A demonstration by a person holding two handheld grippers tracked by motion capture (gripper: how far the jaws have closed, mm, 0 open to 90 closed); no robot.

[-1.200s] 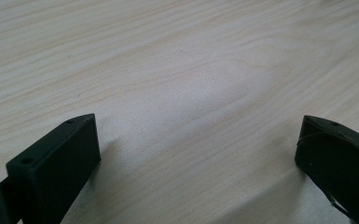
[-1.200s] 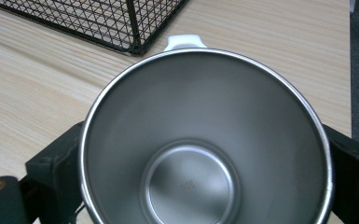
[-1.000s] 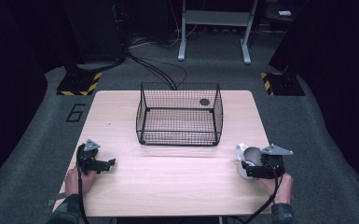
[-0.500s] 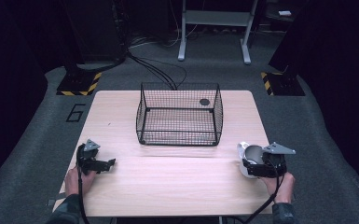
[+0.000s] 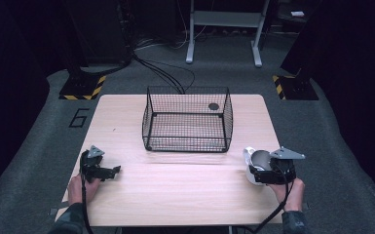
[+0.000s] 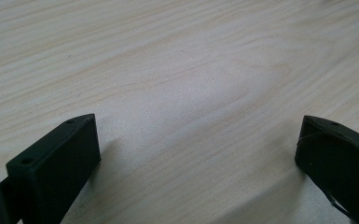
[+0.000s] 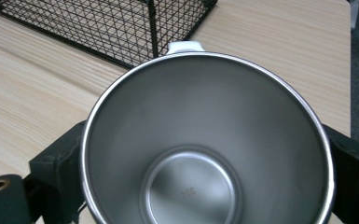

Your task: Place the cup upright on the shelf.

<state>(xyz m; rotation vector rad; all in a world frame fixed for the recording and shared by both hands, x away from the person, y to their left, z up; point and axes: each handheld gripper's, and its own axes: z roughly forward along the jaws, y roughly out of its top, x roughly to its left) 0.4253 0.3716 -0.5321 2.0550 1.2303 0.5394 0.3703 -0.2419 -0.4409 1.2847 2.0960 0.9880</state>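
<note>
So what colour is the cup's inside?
Plain silvery steel inside the cup, best seen in the right gripper view.

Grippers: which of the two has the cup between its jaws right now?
The right gripper: its jaws sit on either side of the steel cup. The left gripper is open over the bare wooden table.
</note>
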